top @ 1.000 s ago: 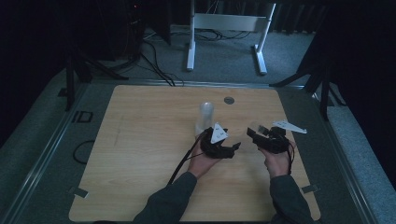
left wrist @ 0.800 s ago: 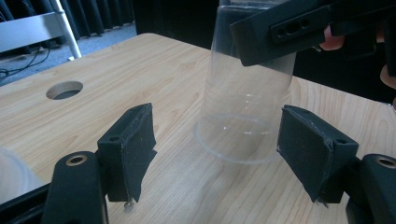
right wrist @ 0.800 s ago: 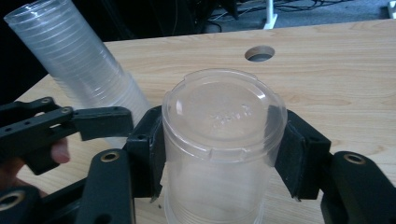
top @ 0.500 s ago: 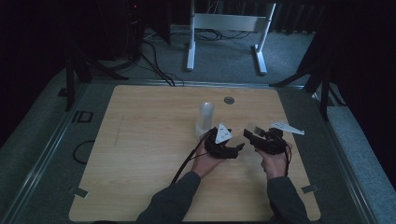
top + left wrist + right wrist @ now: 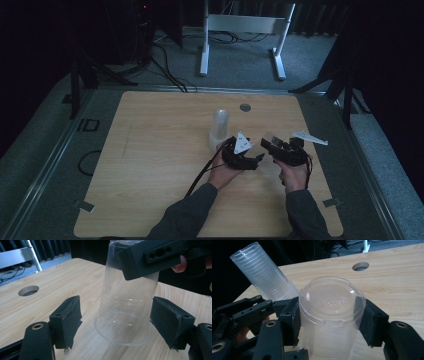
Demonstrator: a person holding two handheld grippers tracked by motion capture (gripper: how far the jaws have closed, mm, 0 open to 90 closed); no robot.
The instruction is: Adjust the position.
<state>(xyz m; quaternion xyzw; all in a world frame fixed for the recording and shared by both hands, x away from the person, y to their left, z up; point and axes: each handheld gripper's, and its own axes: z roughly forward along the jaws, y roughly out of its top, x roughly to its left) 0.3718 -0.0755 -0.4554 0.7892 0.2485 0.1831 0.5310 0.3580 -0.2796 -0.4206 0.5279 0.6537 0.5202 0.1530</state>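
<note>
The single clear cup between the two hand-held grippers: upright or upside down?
Upside down. The clear cup has its closed base facing up in the right gripper view, and its wide rim rests on the table in the left gripper view.

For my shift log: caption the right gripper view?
Right gripper clamps an upside-down clear cup on the wooden table, cup stack behind.

High view: fixed overhead, faces fwd/down on whole table (image 5: 150,150), far. Left and right gripper views: low, close, looking along own jaws. Both share upturned clear cup (image 5: 127,312) and table hole (image 5: 360,266).
</note>
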